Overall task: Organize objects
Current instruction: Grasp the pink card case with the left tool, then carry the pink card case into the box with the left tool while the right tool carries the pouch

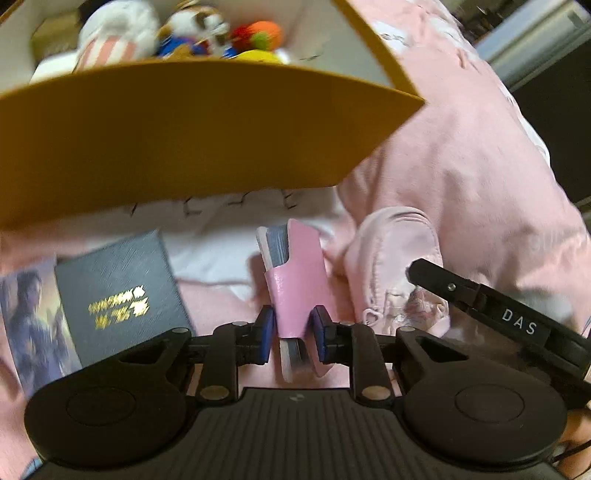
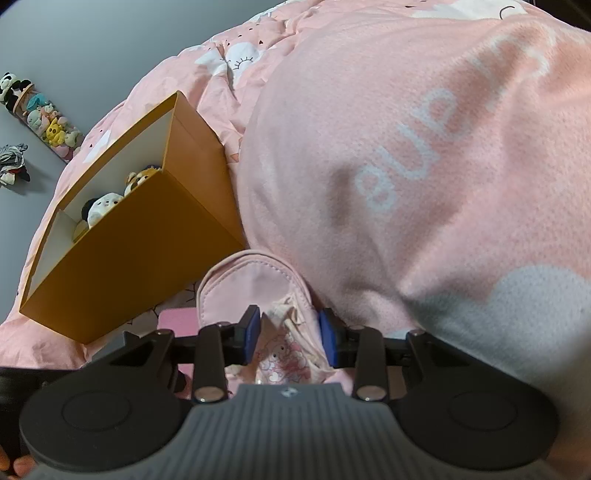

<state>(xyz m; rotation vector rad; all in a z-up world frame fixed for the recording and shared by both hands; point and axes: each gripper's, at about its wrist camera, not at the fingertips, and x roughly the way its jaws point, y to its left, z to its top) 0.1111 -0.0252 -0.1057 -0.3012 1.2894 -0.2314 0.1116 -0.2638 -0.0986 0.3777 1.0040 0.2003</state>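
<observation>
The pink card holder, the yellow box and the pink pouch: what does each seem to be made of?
Pink card holder: probably faux leather, since it looks smooth with a slight sheen.
Yellow box: likely stiff cardboard, matte outside, white inside, with straight thin walls.
Pink pouch: soft fabric with stitched seams and a printed cartoon.

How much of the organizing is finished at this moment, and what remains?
Done: several plush toys already sit inside the orange box. In hand: the left gripper has a pink card holder between its pads, and the right gripper is closed on a pink pouch. Left: a dark booklet and a photo card lie on the bedding.
</observation>
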